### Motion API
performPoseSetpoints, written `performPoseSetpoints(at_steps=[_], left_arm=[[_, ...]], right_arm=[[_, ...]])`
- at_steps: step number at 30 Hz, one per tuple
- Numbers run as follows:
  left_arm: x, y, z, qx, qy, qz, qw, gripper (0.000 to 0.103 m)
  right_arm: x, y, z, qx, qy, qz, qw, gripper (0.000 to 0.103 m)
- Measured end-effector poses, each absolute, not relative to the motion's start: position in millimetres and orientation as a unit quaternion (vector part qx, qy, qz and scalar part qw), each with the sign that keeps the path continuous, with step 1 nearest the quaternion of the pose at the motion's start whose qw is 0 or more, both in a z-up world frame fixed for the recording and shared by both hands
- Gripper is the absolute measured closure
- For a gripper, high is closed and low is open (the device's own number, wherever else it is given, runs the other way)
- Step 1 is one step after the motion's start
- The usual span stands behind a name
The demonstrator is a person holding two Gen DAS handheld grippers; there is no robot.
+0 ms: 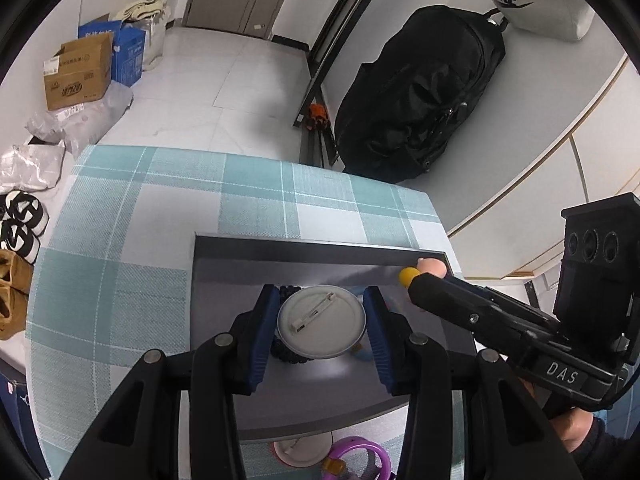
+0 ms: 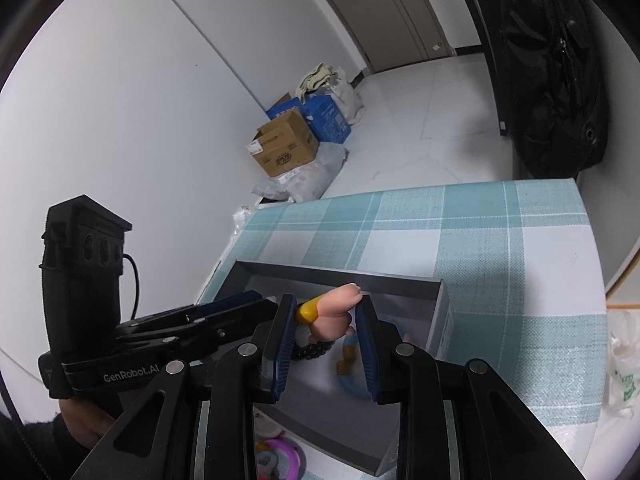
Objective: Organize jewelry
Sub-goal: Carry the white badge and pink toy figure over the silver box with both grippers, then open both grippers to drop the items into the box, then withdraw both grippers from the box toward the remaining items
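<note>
item: left gripper [image 1: 322, 320], fingers clenched on the edges of a round white pin badge [image 1: 321, 322], pin side up, held over the grey tray [image 1: 320, 256]. i lower it level and let go only once it sits on the tray floor, beside the dark bead bracelet [image 1: 289, 291] rather than on top of it.

item: right gripper [image 2: 326, 334], fingers closed on a pink-and-yellow charm [image 2: 334, 310], poised above the tray's far right corner. i judge this piece should go down in bare floor near that corner, apart from the blue ring [image 2: 352, 376] below it.

item: not yet sorted, on the checked tablecloth [image 1: 120, 280] just outside the near tray wall: a purple bangle [image 1: 360, 450] and a second white badge [image 1: 298, 450].

risk, as i judge it: both grippers crowd one tray, so i release one at a time.
</note>
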State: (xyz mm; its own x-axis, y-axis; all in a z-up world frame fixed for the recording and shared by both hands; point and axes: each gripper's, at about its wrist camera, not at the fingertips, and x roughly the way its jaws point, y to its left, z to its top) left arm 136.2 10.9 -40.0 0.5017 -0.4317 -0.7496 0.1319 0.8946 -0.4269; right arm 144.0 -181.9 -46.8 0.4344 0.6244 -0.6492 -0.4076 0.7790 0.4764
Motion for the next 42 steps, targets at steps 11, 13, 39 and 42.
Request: performPoseSetpoints(at_steps=[11,13,39,42], left_arm=[[137.4,8.7,-37.3,-0.172,0.470,-0.187,0.846,0.050],[134.4,8.0,-34.7,-0.173,0.462,-0.193,0.848,0.044],[72.2,33.6,-11.4,-0.159,0.405,-0.147,0.888,0.043],[63.6,33.9,-13.5,-0.158,0.412,-0.158,0.883,0.043]], right_arm=[[139.0,-182.9,-40.5,0.111,0.414,0.299,0.853,0.058],[135.6,-187.9,-35.6,0.118,0.399,0.298,0.859,0.049],[92.9,-211.7,-19.6,0.140,0.358,0.286,0.878,0.009],[85.6,-210.6,-19.6,0.136,0.357,0.285,0.879,0.007]])
